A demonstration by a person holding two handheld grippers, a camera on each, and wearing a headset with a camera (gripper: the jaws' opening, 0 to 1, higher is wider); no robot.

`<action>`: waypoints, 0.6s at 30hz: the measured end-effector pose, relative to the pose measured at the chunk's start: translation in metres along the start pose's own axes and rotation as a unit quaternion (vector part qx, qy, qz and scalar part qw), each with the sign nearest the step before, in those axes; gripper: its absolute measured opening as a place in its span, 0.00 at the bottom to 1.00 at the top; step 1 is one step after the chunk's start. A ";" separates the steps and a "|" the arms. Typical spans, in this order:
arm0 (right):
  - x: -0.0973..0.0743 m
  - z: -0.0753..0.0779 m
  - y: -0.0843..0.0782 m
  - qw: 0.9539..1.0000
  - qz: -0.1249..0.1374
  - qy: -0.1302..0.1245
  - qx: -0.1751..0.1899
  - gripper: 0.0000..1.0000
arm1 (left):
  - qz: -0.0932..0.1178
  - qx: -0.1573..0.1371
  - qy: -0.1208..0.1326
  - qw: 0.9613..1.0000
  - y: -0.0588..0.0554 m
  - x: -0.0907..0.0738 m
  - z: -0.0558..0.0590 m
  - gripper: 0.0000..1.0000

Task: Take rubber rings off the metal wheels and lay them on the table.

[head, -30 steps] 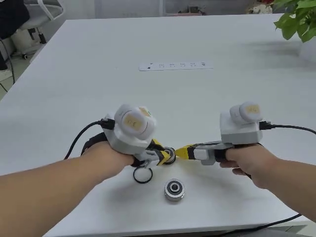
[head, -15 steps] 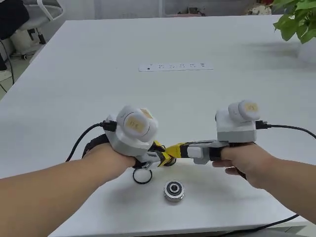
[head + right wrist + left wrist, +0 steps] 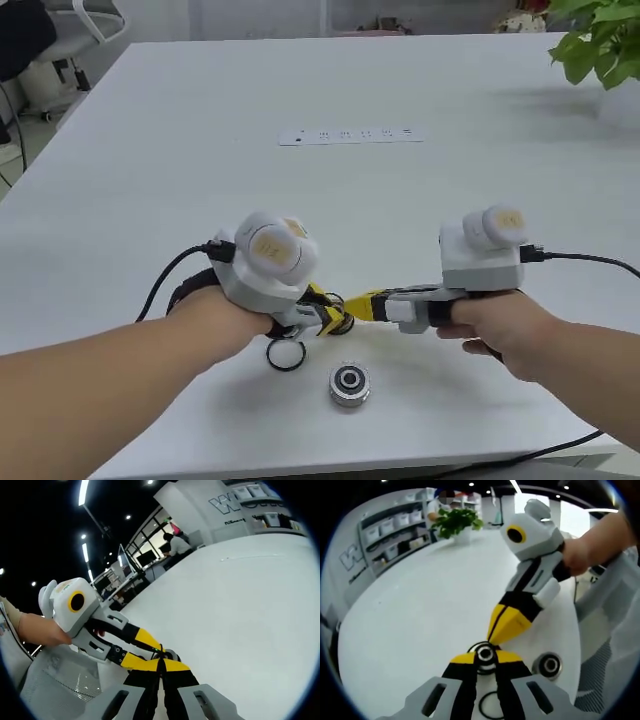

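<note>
Step in hand: stripping the second ring. Left gripper (image 3: 325, 316) was clamped on the wheel (image 3: 485, 653), holding it just off the table (image 3: 300, 200). The ring (image 3: 476, 649) was on that wheel, not yet off. Right gripper (image 3: 491, 639) came in opposite the left one, jaws narrow with the tips pressed together right at the wheel's rim. Couldn't tell from any view whether rubber was actually pinched between them or the tips were only touching it. One loose ring (image 3: 268, 354) lay flat on the table just beside the wheel, on the person's side. A bare wheel (image 3: 349, 384) sat near the wheel too, a bit further toward the person and apart from the loose ring. So by my read one wheel was done and this one was halfway. Next move calls for a firm bite on the rubber edge, then a pull away from the wheel while the left clamp holds steady, peeling the ring over the rim. After that, lay it down beside the wheel, clear of the loose ring.
</note>
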State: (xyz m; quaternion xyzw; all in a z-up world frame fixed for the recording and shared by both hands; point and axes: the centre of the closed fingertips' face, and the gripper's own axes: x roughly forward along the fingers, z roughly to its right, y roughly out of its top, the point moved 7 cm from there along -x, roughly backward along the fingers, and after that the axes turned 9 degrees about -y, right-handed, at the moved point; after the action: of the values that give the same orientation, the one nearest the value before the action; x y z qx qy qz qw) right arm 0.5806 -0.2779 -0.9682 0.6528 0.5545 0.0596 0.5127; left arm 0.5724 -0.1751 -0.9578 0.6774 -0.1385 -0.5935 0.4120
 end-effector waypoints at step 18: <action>-0.010 -0.011 0.005 1.000 0.012 0.004 0.002 0.00 | 0.018 0.009 -0.008 1.000 0.007 -0.030 0.003 0.22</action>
State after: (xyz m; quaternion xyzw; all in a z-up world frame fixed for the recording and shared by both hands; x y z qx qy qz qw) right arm 0.5731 -0.2779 -0.9544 0.6600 0.5491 0.0674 0.5082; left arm 0.5639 -0.1610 -0.9318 0.6737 -0.1598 -0.5901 0.4152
